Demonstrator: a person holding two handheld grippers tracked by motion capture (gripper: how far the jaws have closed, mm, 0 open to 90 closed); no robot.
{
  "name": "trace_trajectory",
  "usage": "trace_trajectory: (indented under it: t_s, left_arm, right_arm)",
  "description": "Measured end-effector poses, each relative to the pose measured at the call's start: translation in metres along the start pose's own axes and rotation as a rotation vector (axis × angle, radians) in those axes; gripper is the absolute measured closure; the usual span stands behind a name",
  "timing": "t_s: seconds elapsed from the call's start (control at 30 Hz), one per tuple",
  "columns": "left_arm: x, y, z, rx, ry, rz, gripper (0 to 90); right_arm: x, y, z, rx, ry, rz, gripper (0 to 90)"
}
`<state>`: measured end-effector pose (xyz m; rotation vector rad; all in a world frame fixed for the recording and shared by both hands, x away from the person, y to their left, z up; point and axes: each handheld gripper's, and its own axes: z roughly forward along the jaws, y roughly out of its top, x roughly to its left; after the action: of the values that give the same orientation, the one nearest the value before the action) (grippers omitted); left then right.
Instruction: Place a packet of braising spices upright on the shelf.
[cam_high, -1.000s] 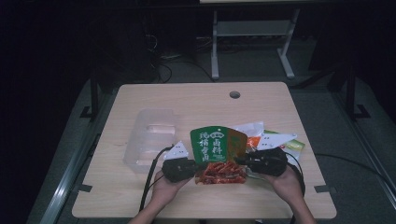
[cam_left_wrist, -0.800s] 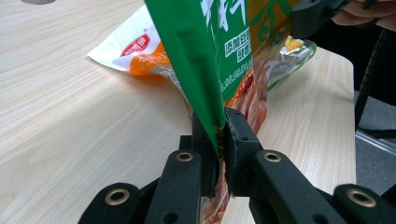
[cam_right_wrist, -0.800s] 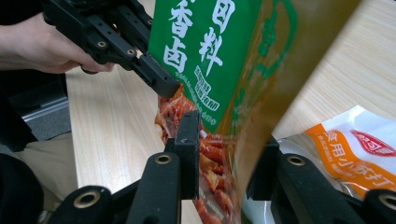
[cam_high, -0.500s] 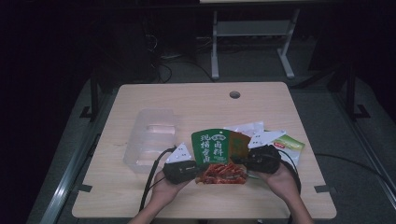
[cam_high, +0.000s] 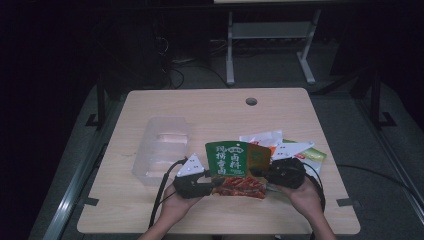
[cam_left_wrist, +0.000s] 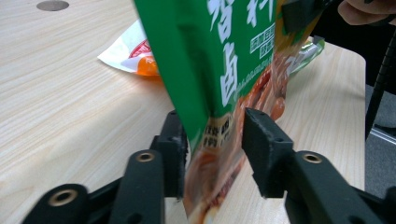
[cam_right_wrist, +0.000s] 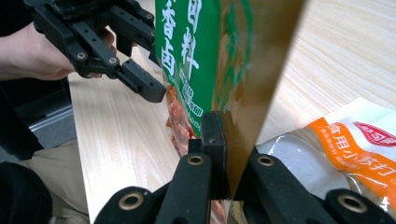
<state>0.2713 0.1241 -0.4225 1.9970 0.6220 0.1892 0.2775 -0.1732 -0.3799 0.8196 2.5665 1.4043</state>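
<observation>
Pouch: the green seasoning pouch (cam_high: 235, 169) stands upright on its lower edge above the near part of the bench (cam_high: 150, 110), held between the two hands, printed face toward the person.
Long axis: its width runs left to right across the bench, from one pair of tongs to the other; its height stands up from the bench.
Right tongs: the right tongs (cam_high: 265, 175) are clenched on the pouch's right edge; in the right gripper view the two black jaws pinch the brown side panel (cam_right_wrist: 243, 93) flat between them.
Left tongs: the left tongs (cam_high: 212, 184) straddle the pouch's lower left corner, but their jaws have just been opening; in the left gripper view a gap shows on each side of the pouch (cam_left_wrist: 224, 93), so they are released, with the pouch between them.
Nearer hand: both reach the pouch, but only the right one carries it.
Bearing: from the left tongs the pouch lies straight ahead, edge-on between the jaws; from the right tongs it rises straight up from the grip.
Neighbours: other packets (cam_high: 295, 150) lie flat on the bench just behind the right hand (cam_high: 305, 197); a clear plastic box (cam_high: 162, 150) sits to the left, apart from the pouch.
Judgement: the coming move probably turns on the right-hand grip alone, since the left side is free.
</observation>
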Motion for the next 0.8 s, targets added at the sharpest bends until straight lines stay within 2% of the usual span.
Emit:
trace_trajectory:
  t_s: [0.27, 0.57, 0.63, 0.8]
  left_arm:
    - [-0.003, 0.000, -0.002, -0.001, 0.016, 0.010, 53.2]
    - [-0.009, -0.004, -0.010, 0.009, 0.043, 0.014, 44.0]
    - [-0.011, -0.004, -0.011, 0.009, 0.036, -0.001, 43.7]
    - [-0.019, -0.007, -0.015, 0.019, 0.026, 0.011, 42.5]
  right_arm:
    - [-0.001, -0.001, -0.006, -0.034, -0.010, 0.013, 89.6]
    - [0.003, 0.002, -0.011, -0.055, -0.022, 0.007, 89.7]
    - [0.003, 0.003, -0.013, -0.066, -0.022, 0.007, 89.7]
    - [0.005, 0.007, -0.019, -0.106, -0.017, 0.026, 89.8]
